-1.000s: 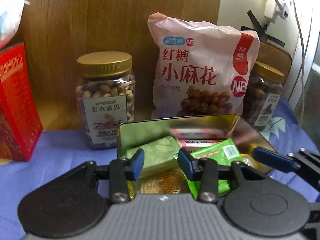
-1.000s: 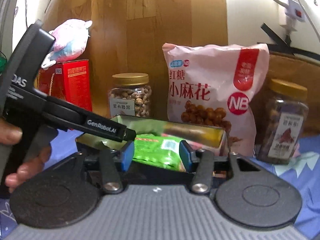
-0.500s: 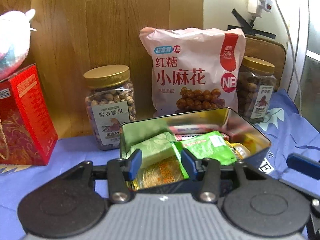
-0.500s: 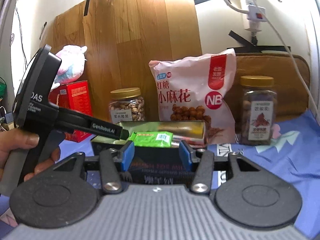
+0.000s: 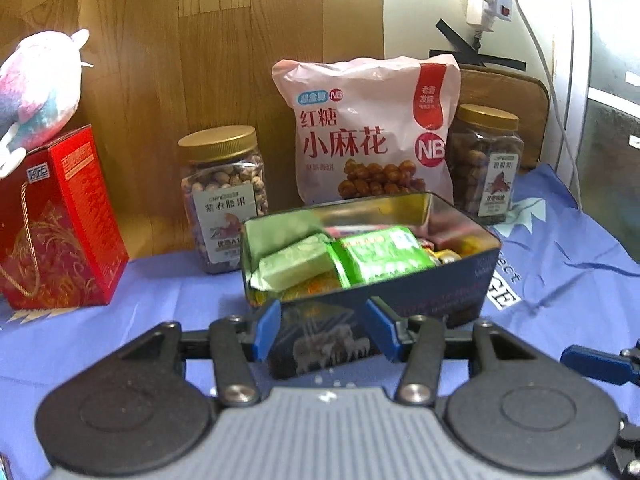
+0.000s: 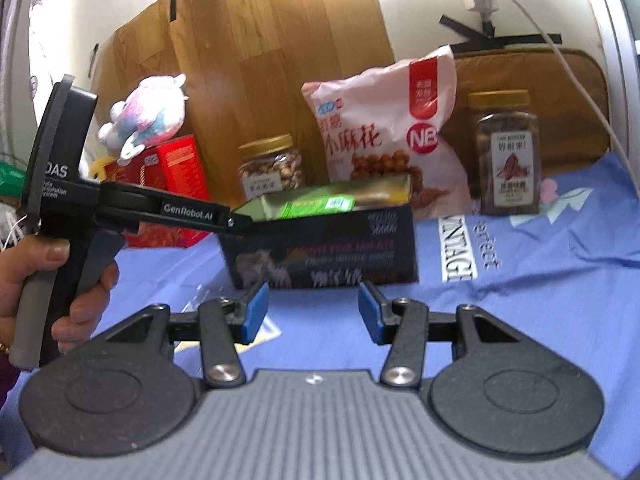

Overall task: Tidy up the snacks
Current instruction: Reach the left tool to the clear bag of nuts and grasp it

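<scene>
Two handheld claws face a dark, open metal tin (image 5: 372,288) packed with snack packets, which sits on a blue printed cloth (image 5: 560,272) spread over the counter. In the left wrist view, the left claw (image 5: 326,330) has its blue-padded fingers spread apart in front of the tin's near wall, one to each side of the elephant picture printed there, holding nothing; whether the pads touch the tin cannot be told. Inside the tin lie a pale green packet (image 5: 296,264), a bright green packet (image 5: 384,256) just beside it, and yellow and red wrappers underneath and behind. In the right wrist view, the right claw (image 6: 312,312) is also spread wide and empty, hovering just short of the tin's long dark side (image 6: 324,252), while a bare hand (image 6: 52,276) at the left edge grips the handle of the other tool, whose black arm reaches to the tin's left corner. Behind the tin, against a wooden panel (image 5: 200,40), stand a gold-lidded jar of pale nuts (image 5: 222,196), an upright pink bag of brown-sugar twists (image 5: 368,132), and a second gold-lidded jar of darker nuts (image 5: 486,160) to the right. Further left stands a red gift box (image 5: 56,220) with a pink and blue plush toy (image 5: 36,88) resting on top. A white power strip (image 5: 490,4) hangs on the wall above, its cable trailing down.
</scene>
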Demonstrator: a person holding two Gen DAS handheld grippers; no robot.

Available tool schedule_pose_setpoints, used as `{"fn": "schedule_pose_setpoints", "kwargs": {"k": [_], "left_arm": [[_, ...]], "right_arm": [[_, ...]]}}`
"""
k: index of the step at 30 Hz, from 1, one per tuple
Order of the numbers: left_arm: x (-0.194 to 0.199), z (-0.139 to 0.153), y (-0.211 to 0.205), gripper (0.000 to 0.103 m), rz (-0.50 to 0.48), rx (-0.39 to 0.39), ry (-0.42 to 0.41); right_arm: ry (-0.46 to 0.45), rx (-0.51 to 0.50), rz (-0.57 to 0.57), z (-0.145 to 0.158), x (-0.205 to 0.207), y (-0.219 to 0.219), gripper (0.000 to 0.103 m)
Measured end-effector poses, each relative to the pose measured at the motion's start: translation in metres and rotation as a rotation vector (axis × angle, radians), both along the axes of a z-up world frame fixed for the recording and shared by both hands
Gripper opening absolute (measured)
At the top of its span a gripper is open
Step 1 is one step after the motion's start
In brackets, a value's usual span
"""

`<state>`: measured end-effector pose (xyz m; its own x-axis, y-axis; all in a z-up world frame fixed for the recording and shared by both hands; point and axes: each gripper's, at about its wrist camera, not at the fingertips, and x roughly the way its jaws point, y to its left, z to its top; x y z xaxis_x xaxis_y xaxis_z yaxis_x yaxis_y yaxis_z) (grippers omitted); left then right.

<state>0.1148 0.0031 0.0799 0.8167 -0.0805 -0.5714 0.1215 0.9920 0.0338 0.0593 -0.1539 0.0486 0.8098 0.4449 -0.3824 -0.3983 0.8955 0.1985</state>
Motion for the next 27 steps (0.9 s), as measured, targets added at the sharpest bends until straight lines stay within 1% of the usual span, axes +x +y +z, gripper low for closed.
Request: {"fn": "schedule_pose_setpoints", "kwargs": {"k": [3, 7, 9, 10, 15, 17, 18, 20, 21, 22, 25, 27], "left_arm": [[-0.009, -0.004, 0.001, 0.048, -0.002, -0.002, 0.012], [-0.029, -0.015, 0.006, 0.049, -0.031, -0.043, 0.044], [-0.038, -0.024, 0.008, 0.049, -0.059, -0.074, 0.088], [-0.043, -0.03, 0.009, 0.049, -0.078, -0.099, 0.121], [-0.063, -0.047, 0.01, 0.049, -0.178, -0.202, 0.237], [-0.07, -0.052, 0.011, 0.049, -0.22, -0.259, 0.282], [-0.074, -0.054, 0.011, 0.049, -0.237, -0.281, 0.298], [-0.083, -0.057, 0.011, 0.05, -0.271, -0.321, 0.32], [-0.087, -0.058, 0.011, 0.053, -0.283, -0.335, 0.328], [-0.091, -0.06, 0.011, 0.055, -0.294, -0.356, 0.333], [-0.098, -0.062, 0.012, 0.058, -0.312, -0.409, 0.34], [-0.096, -0.068, 0.012, 0.059, -0.345, -0.513, 0.382]], "right_arm": [[0.021, -0.026, 0.045, -0.004, -0.01, 0.0, 0.053], [0.05, -0.077, 0.128, -0.011, -0.028, 0.001, 0.055], [0.066, -0.101, 0.164, -0.016, -0.038, 0.0, 0.062], [0.075, -0.109, 0.174, -0.019, -0.043, -0.001, 0.065], [0.13, -0.135, 0.207, -0.035, -0.063, -0.004, 0.067], [0.124, -0.143, 0.209, -0.036, -0.069, -0.006, 0.075], [0.124, -0.152, 0.208, -0.036, -0.071, -0.007, 0.075], [0.115, -0.178, 0.196, -0.038, -0.076, -0.01, 0.078], [0.112, -0.186, 0.188, -0.04, -0.078, -0.012, 0.078], [0.105, -0.187, 0.183, -0.041, -0.08, -0.015, 0.078], [0.087, -0.188, 0.175, -0.044, -0.085, -0.019, 0.079], [0.066, -0.208, 0.18, -0.046, -0.088, -0.016, 0.079]]}}
